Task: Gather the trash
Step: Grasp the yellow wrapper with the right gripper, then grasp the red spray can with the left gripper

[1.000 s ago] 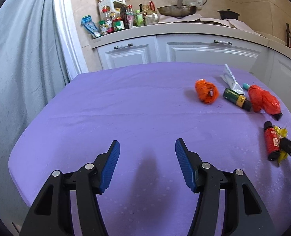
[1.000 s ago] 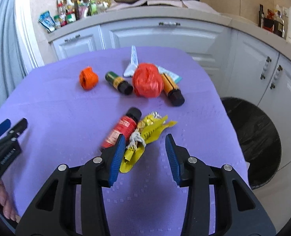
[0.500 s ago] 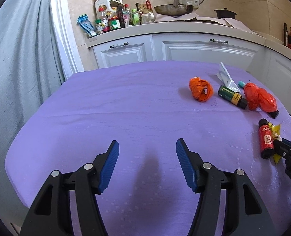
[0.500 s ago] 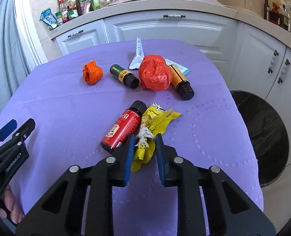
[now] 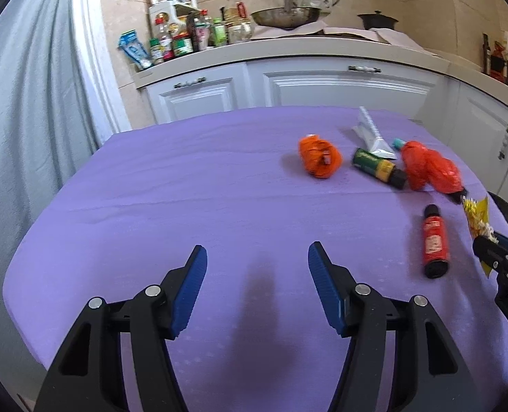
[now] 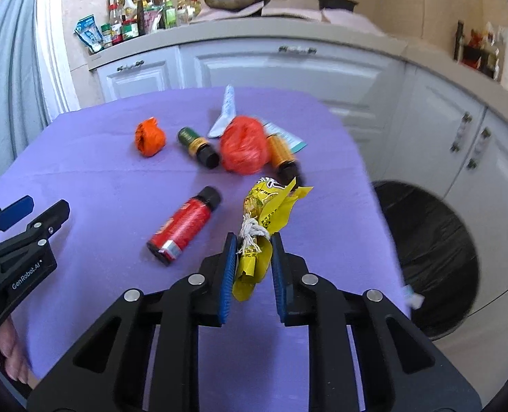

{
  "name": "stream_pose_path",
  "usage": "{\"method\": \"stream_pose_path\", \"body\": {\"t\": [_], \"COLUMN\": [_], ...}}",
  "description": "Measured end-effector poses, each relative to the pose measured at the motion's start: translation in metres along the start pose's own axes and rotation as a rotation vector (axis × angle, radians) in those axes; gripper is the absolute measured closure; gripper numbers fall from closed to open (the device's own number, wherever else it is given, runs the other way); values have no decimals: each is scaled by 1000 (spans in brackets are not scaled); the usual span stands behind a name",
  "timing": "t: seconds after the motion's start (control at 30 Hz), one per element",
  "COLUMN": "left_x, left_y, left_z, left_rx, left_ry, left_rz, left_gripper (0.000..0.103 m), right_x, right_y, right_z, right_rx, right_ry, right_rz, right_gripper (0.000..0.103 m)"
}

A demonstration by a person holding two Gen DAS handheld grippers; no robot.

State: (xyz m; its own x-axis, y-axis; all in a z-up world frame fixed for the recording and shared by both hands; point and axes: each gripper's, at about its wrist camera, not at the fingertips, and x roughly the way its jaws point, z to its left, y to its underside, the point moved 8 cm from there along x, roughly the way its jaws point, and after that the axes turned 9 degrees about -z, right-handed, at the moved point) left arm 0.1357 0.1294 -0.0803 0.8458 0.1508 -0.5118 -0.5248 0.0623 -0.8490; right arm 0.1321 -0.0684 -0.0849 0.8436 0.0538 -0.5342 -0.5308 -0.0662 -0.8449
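Note:
My right gripper (image 6: 253, 240) is shut on a crumpled yellow wrapper (image 6: 266, 216) with a bit of white string, held lifted above the purple table (image 6: 99, 185); the wrapper also shows in the left wrist view (image 5: 475, 216). A red bottle (image 6: 183, 228) lies just left of it. Further back lie an orange crumpled bag (image 6: 149, 136), a green bottle (image 6: 199, 147), a red plastic bag (image 6: 243, 144), an orange bottle (image 6: 281, 156) and a white tube (image 6: 226, 113). My left gripper (image 5: 256, 264) is open and empty over bare cloth at the table's left.
A black-lined trash bin (image 6: 425, 250) stands on the floor right of the table. White kitchen cabinets (image 6: 288, 65) and a counter with jars and a pan run behind. A grey curtain (image 5: 20, 103) hangs at the left.
My right gripper closed on the yellow wrapper and lifted it off the table. My left gripper stayed open and shifted only slightly.

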Motion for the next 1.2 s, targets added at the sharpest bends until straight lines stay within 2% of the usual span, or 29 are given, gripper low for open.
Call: {"method": "stream_pose_path", "body": {"t": [0.13,0.43,0.63,0.8,0.93,1.07,1.13,1.2], "left_x": [-5,-13,-11,5,25,23,20,18], "left_y": [-3,-11,-16,-10,3,3,4,6], "left_z": [-26,-83,-111,-130,-134,-136,-139,-142], "left_rx": [10,60,84,131,105,104,130,150], "left_ry": [52,151,184,191,230,243,247,236], "left_rz": [-1,-18,-30,10,134,132,122,111], "left_gripper": [41,38,35,36,52,65,78,78], "right_x": [-9,-16,-17,-18,-18,-16,-15,-16], "right_y": [-1,5,7,9,10,12,12,12], "right_z": [-26,-72,-93,-106,-111,-112,-113,-114], "right_rx": [1,67,103,127,137,146,147,151], "right_ry": [48,90,99,101,100,97,98,99], "right_rz": [-28,-43,-49,-50,-52,-47,-46,-48], "right_gripper": [83,83,83,83,83,83,83,83]}}
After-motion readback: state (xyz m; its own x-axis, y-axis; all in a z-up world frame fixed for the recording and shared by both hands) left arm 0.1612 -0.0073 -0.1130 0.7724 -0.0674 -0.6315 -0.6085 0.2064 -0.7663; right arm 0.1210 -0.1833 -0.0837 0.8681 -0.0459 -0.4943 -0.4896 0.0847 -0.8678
